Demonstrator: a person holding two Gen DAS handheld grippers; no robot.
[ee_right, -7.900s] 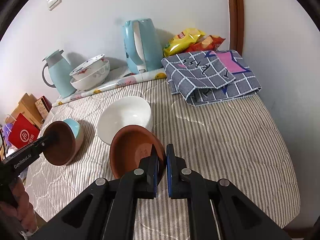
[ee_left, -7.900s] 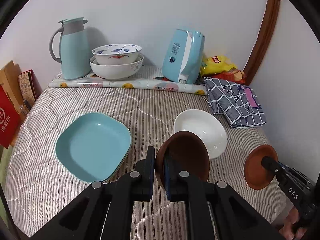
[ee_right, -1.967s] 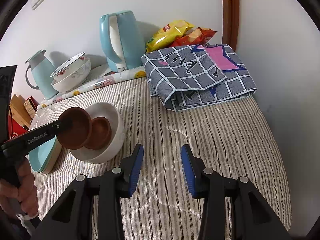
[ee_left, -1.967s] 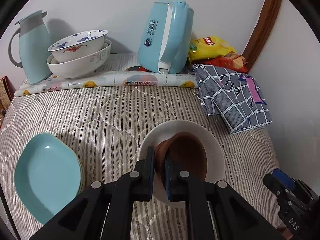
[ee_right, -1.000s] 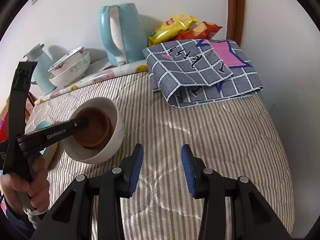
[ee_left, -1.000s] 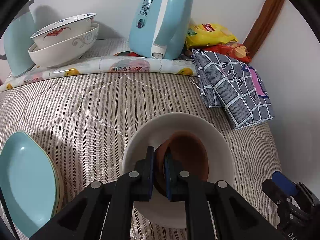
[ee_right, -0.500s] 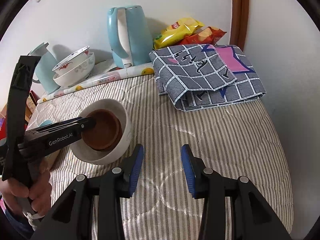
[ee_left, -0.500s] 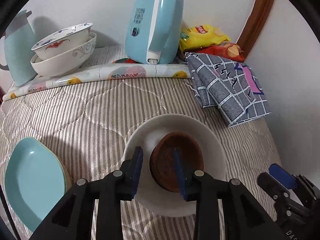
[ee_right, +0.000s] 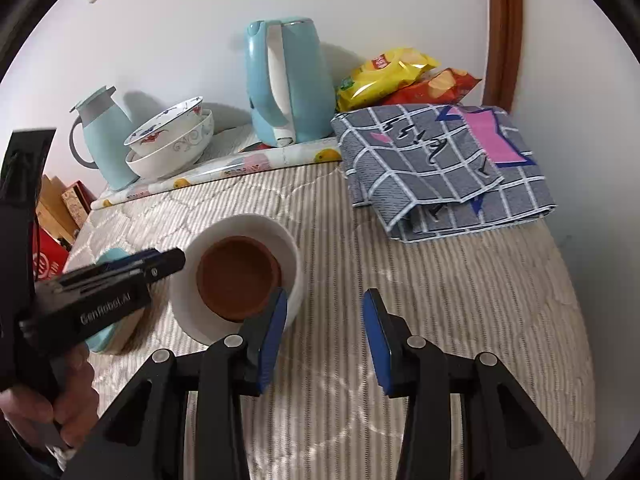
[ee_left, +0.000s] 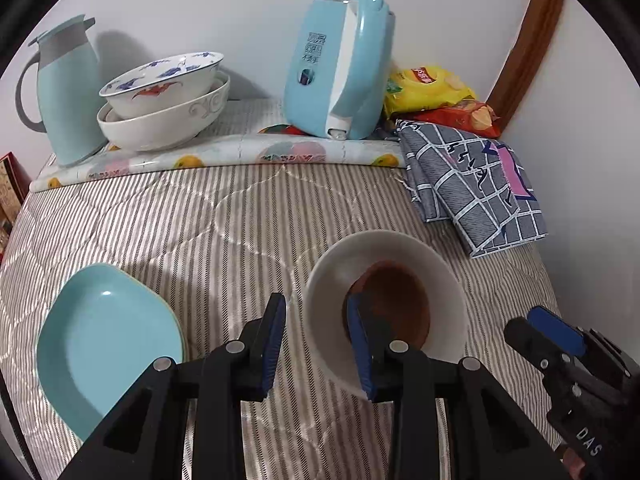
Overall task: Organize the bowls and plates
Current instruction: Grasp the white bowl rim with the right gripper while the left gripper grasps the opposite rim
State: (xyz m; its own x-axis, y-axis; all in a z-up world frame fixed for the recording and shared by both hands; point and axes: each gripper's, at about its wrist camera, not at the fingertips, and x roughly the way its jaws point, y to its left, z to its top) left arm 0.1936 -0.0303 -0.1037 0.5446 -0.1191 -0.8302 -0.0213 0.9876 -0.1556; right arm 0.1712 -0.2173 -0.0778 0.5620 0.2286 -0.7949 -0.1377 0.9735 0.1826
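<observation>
A white bowl (ee_left: 444,276) (ee_right: 288,240) sits on the striped quilt with stacked brown bowls (ee_left: 394,300) (ee_right: 238,276) nested inside it. My left gripper (ee_left: 318,334) is open and empty, just off the white bowl's near left rim; its side shows in the right wrist view (ee_right: 160,264). Teal plates (ee_left: 104,340) lie stacked to the left. My right gripper (ee_right: 326,336) is open and empty, low over the quilt right of the white bowl; it also shows in the left wrist view (ee_left: 552,336).
At the back stand a teal thermos jug (ee_left: 68,88), two stacked patterned bowls (ee_left: 164,96), a blue kettle (ee_left: 340,68) and snack bags (ee_left: 432,92). A folded grey checked cloth (ee_left: 476,184) lies at the right. Boxes (ee_right: 52,216) sit past the left edge.
My left gripper opened, let go of the brown bowl inside the white bowl and drew back a little to the left. The right gripper stayed open and moved closer to the bowl.
</observation>
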